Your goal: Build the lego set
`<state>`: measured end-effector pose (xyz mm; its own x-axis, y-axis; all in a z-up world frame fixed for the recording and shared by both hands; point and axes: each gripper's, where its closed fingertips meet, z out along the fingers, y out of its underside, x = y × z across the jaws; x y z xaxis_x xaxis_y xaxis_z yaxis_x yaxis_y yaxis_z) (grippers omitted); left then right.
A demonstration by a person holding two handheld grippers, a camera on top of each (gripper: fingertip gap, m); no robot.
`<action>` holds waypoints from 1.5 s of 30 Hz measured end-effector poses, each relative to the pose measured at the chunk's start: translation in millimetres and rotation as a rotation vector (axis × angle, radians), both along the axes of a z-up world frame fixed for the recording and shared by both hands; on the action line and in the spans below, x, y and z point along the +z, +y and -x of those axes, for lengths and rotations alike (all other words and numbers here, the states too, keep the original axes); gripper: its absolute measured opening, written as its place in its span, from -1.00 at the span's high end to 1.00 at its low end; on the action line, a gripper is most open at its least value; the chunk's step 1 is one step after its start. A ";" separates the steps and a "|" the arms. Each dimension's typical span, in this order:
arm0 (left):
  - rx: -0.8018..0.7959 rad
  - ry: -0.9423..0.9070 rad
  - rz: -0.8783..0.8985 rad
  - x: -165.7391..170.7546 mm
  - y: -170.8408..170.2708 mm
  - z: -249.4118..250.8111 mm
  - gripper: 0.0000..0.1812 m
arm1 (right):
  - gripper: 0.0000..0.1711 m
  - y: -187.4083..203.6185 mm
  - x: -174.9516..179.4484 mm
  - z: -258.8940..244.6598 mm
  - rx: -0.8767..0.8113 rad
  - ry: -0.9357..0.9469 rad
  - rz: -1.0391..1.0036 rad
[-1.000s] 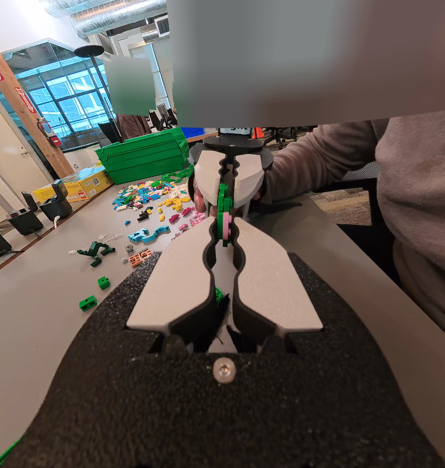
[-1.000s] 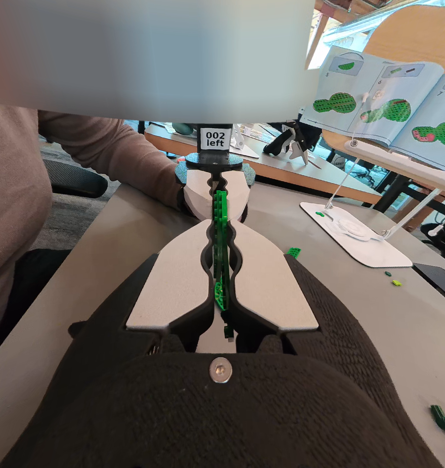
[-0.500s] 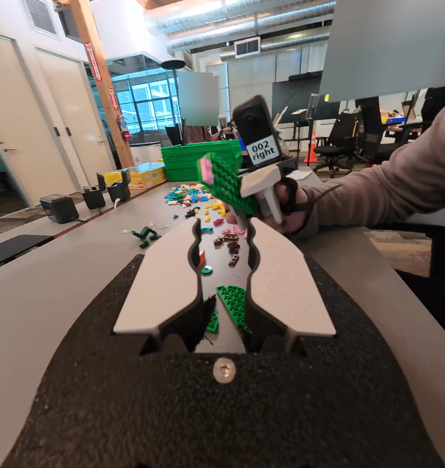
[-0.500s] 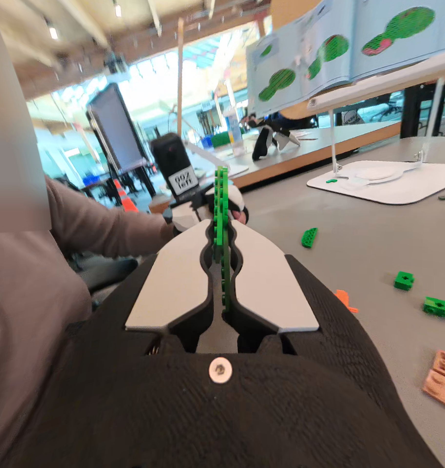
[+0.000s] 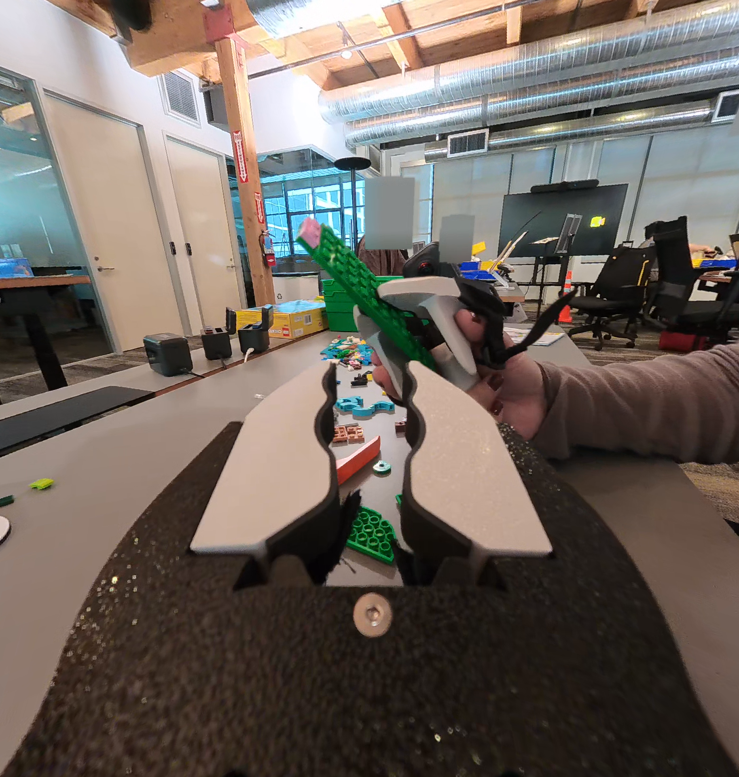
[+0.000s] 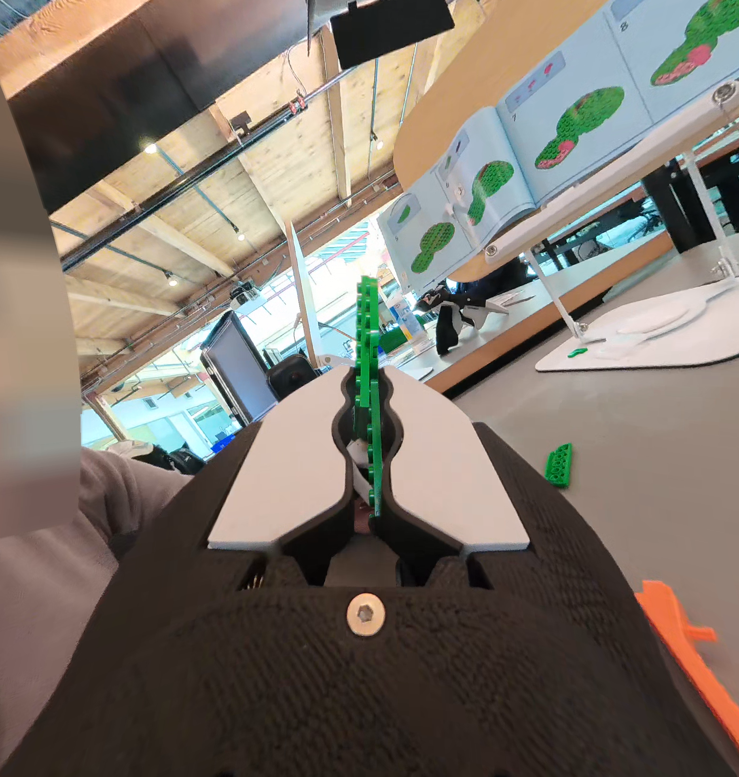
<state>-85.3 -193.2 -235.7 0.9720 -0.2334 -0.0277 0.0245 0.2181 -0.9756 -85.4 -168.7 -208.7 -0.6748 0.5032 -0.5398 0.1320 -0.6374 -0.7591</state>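
My right gripper point(image 6: 365, 374) is shut on a green plate assembly point(image 6: 366, 336) and holds it on edge, tilted up above the table. In the left wrist view the right gripper point(image 5: 395, 315) shows in a person's hand, and the assembly point(image 5: 351, 277) has a pink piece point(image 5: 309, 230) at its top end. My left gripper point(image 5: 369, 378) is open and empty, low over the grey table point(image 5: 128, 471). A small green plate point(image 5: 372, 534) lies on the table, seen between the left jaws.
An orange separator tool point(image 5: 357, 460), teal pieces point(image 5: 363, 408) and a pile of loose bricks point(image 5: 344, 351) lie ahead. Green bins point(image 5: 338, 302) and a yellow box point(image 5: 292, 321) stand behind. An instruction booklet point(image 6: 569, 126) sits on a white stand point(image 6: 653, 332). A green piece point(image 6: 560, 464) lies nearby. Across from one pair of fingers to the other is roughly 4 cm.
Both grippers were shut on the green assembly a second ago. My left gripper has let go, opened and drawn back. My right gripper has tilted up with the assembly.
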 end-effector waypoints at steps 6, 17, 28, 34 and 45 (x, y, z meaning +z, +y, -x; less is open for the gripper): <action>0.020 -0.001 -0.027 4.0 -1.8 1.9 0.61 | 0.91 -4.5 -0.4 -1.5 0.018 0.025 -0.040; 0.081 -0.031 0.021 2.3 -0.3 14.7 0.50 | 0.91 34.9 -12.0 1.6 -0.967 0.445 -1.623; -0.264 -0.680 0.108 2.2 2.8 10.3 0.60 | 0.91 3.8 -24.6 1.0 -1.096 0.741 -2.134; -0.269 -0.674 0.168 -5.4 5.5 7.1 0.84 | 0.88 -3.5 -32.7 6.0 -1.063 0.750 -2.190; -0.283 -0.510 0.341 -18.4 -1.5 22.1 0.91 | 0.58 -1.5 -36.7 -13.6 -0.378 0.296 -1.231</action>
